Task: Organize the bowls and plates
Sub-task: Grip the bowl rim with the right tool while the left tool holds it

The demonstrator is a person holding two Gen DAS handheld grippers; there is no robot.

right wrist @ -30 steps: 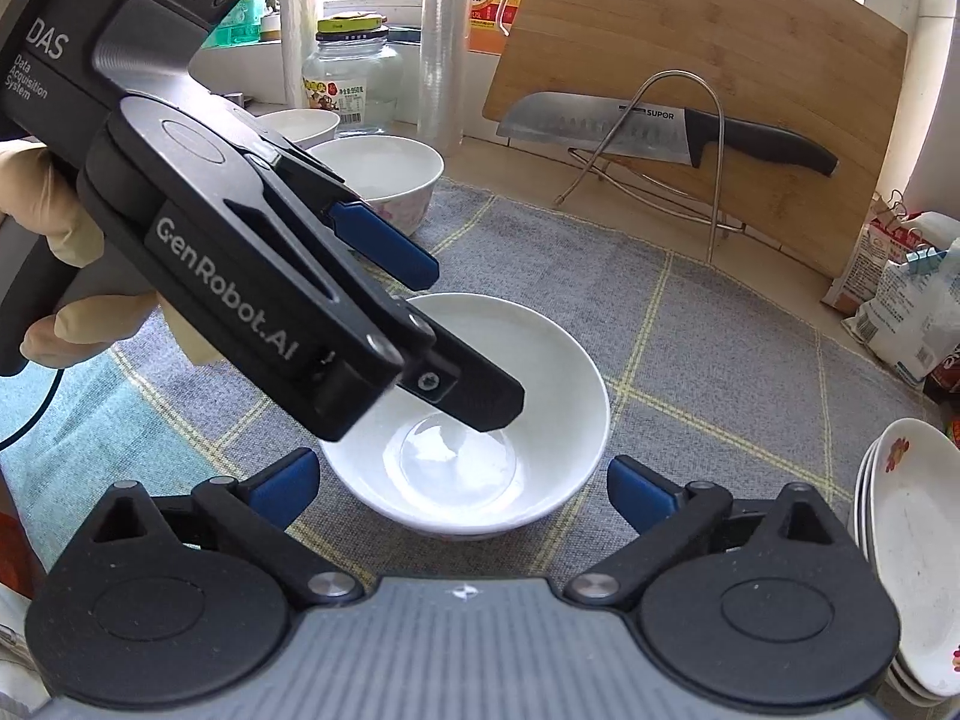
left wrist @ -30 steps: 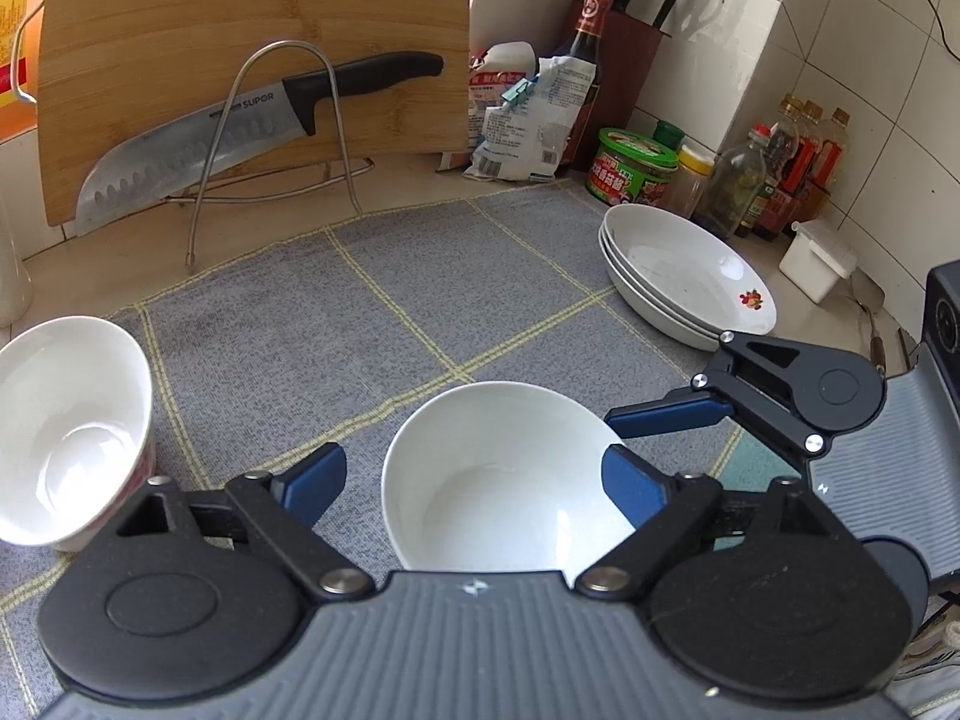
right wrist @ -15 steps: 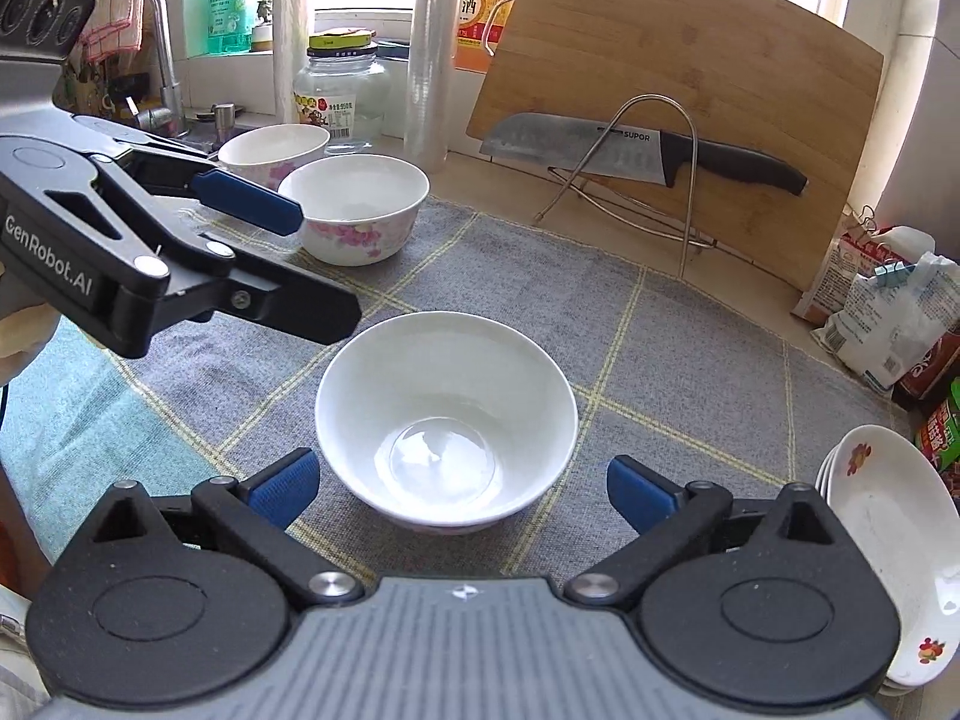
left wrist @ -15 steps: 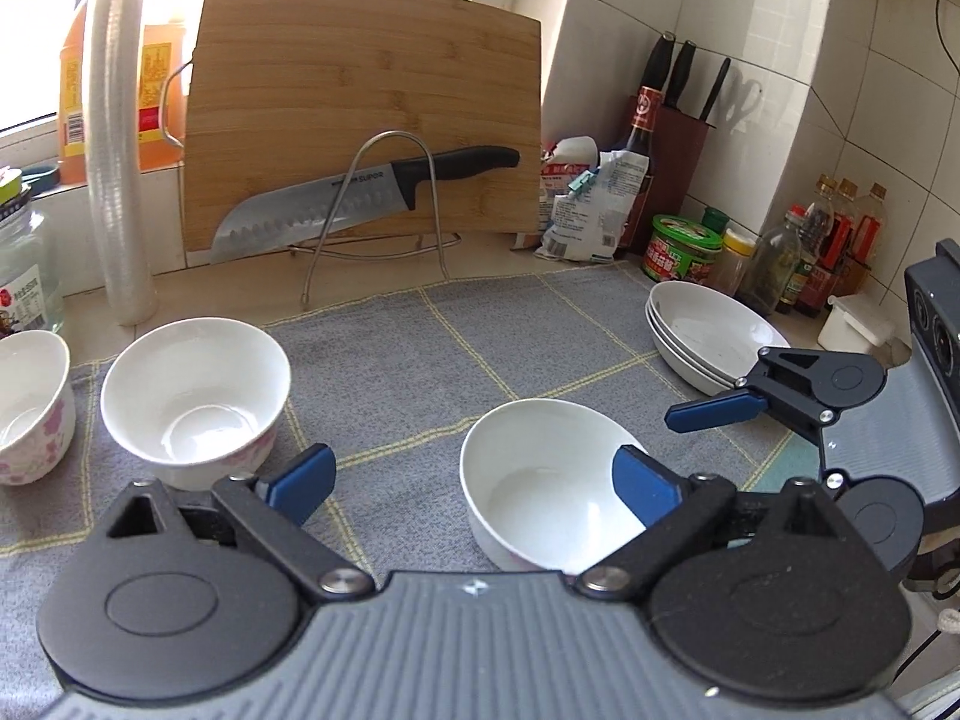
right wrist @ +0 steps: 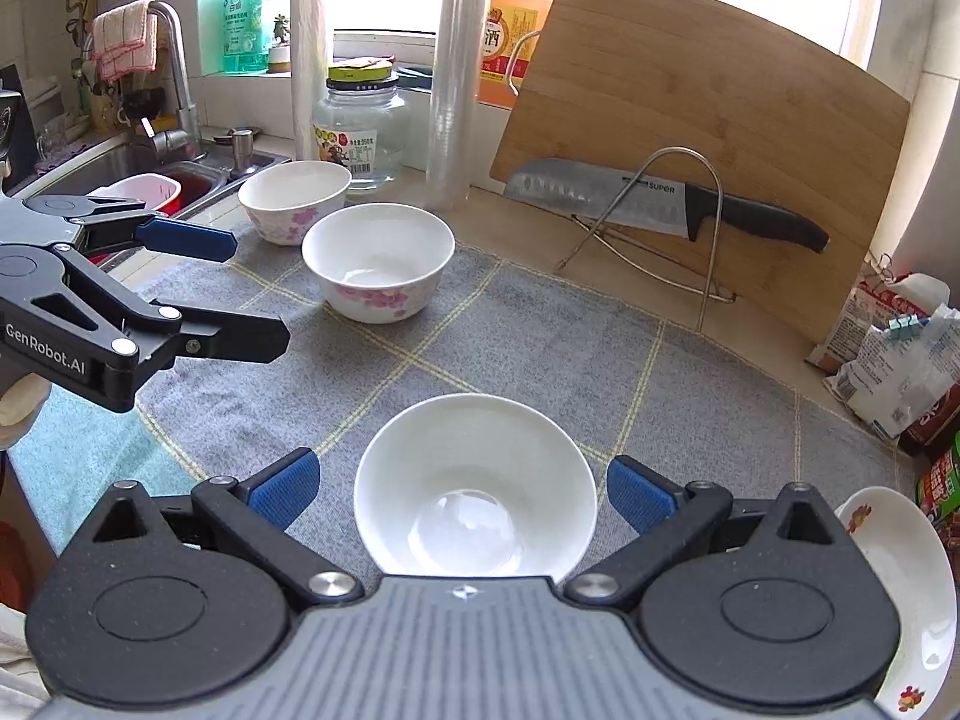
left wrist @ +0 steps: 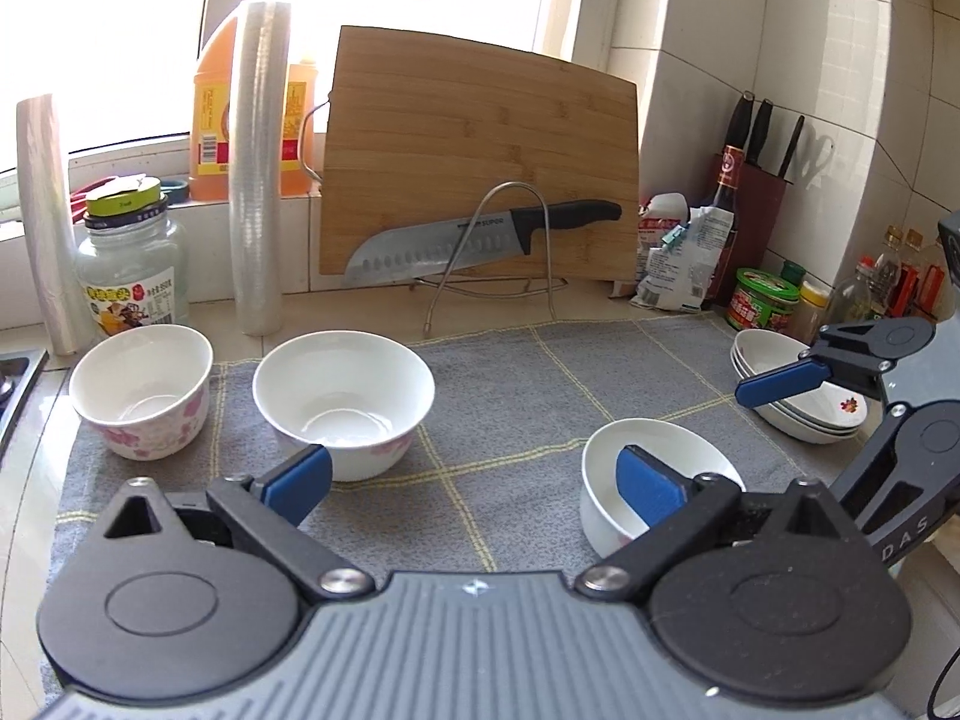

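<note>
Three white bowls stand on a grey checked mat (left wrist: pixel 510 396). A plain-looking bowl (right wrist: pixel 474 486) sits between the open fingers of my right gripper (right wrist: pixel 462 489); it also shows in the left wrist view (left wrist: pixel 648 456). A pink-flowered bowl (left wrist: pixel 342 396) stands mid-left, also in the right wrist view (right wrist: pixel 378 264). Another flowered bowl (left wrist: pixel 141 387) stands at the mat's left edge, also in the right wrist view (right wrist: pixel 294 198). A stack of shallow plates (left wrist: pixel 798 408) sits at the right, also in the right wrist view (right wrist: pixel 900 588). My left gripper (left wrist: pixel 474 480) is open, empty, raised above the mat.
A bamboo cutting board (left wrist: pixel 480 156) and a knife on a wire rack (left wrist: pixel 474 240) stand behind the mat. A glass jar (left wrist: pixel 129 264), rolls of film (left wrist: pixel 258 168), bags and sauce bottles (left wrist: pixel 900 276) line the back. A sink (right wrist: pixel 120 174) lies at the far left.
My left gripper has pulled up and back to the left, away from the plain bowl. More of the counter has come into view. My right gripper has drawn closer around the plain bowl.
</note>
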